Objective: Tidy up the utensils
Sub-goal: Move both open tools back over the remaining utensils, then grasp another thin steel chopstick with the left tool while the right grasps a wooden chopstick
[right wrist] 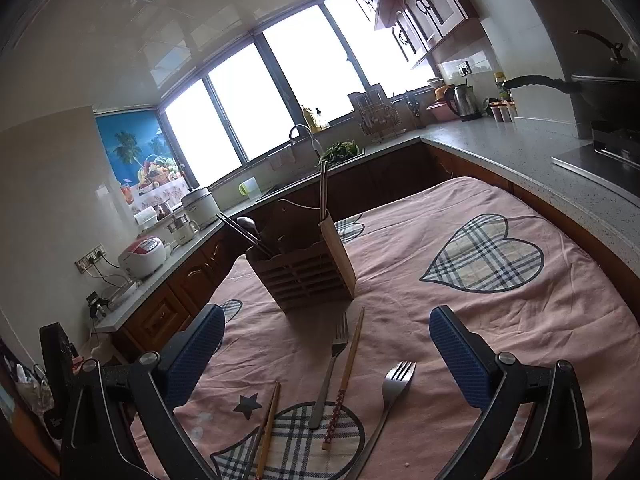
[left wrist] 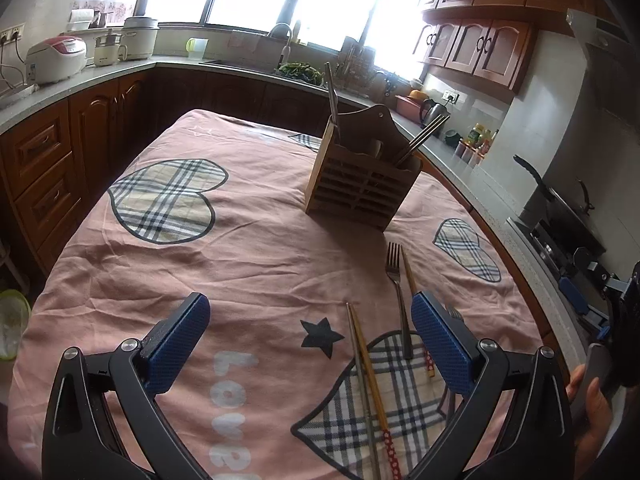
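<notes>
On the pink cloth (left wrist: pixel 248 264) with its plaid hearts, a slatted wooden utensil holder (left wrist: pixel 356 184) is standing upright toward the far side of the table, already carrying steel chopsticks (left wrist: pixel 424 136) leaning out of one compartment and another steel handle (left wrist: pixel 332 96) sticking up from the opposite end; a spoon bowl (right wrist: pixel 247 223) is showing in the right wrist view. Nearer the cameras, loose utensils are lying flat: a fork (right wrist: pixel 332 372) with its tines pointing toward the holder, a single wooden chopstick with a red dotted end (right wrist: pixel 344 380) just beside it, a pair of chopsticks (right wrist: pixel 267 428) farther left over a plaid heart, and a second fork (right wrist: pixel 390 396) to the right. The left gripper (left wrist: pixel 310 340) is hovering above the cloth with its blue pads spread wide, grasping nothing, the pair of chopsticks and the first fork lying between its fingers. The right gripper (right wrist: pixel 326 344) is likewise hanging released and empty, both forks and the dotted chopstick lying between its fingers. A hand (left wrist: pixel 592 404) is showing at the edge of the left wrist view.
</notes>
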The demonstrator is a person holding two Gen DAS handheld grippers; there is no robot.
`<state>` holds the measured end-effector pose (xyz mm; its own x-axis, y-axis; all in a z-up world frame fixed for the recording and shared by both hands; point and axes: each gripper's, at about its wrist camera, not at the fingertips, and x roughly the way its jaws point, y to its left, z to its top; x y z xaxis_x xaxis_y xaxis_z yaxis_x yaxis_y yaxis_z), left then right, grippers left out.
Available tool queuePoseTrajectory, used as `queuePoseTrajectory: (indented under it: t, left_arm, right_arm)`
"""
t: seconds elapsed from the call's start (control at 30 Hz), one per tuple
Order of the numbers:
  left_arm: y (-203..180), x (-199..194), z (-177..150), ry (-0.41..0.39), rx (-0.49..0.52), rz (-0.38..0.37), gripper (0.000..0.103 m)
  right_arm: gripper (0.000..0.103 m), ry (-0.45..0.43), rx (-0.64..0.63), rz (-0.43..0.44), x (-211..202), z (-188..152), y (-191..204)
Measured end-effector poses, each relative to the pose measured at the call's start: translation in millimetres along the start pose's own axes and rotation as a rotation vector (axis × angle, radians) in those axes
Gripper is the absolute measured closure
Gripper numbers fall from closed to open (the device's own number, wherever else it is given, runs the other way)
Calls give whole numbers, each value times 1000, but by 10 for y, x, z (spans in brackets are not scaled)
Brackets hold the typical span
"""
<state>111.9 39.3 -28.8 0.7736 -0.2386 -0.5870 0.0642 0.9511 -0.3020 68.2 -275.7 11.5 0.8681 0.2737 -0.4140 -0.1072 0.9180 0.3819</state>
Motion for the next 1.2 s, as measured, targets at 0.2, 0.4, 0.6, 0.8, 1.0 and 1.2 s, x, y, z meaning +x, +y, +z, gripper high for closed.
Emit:
queuePoseTrajectory:
  t: [0.2,0.4,0.6,0.8,1.0,1.2]
  left_arm:
    - [-56,104,-99,46,46,21,0]
    - [-179,308,-217,132,113,40,0]
    - [-292,567,-368,212,185,71,7]
    - [-433,792,-490,277,273,102,18]
    - [-499,999,-585,336,311,120,30]
    - [-477,1100,-503,335,309,129,37]
  right_arm:
    - [0,17,7,-15,33,-49,-60]
    - [0,49,5,-31,145,-115,-95]
    - [0,93,-3,-31,282,-175,-112]
    - [0,134,-7,-22,433,-211,-108]
    - [0,154,-12,-18,554,-222,-100]
    - [1,186,-36,-19,779,-215,-78]
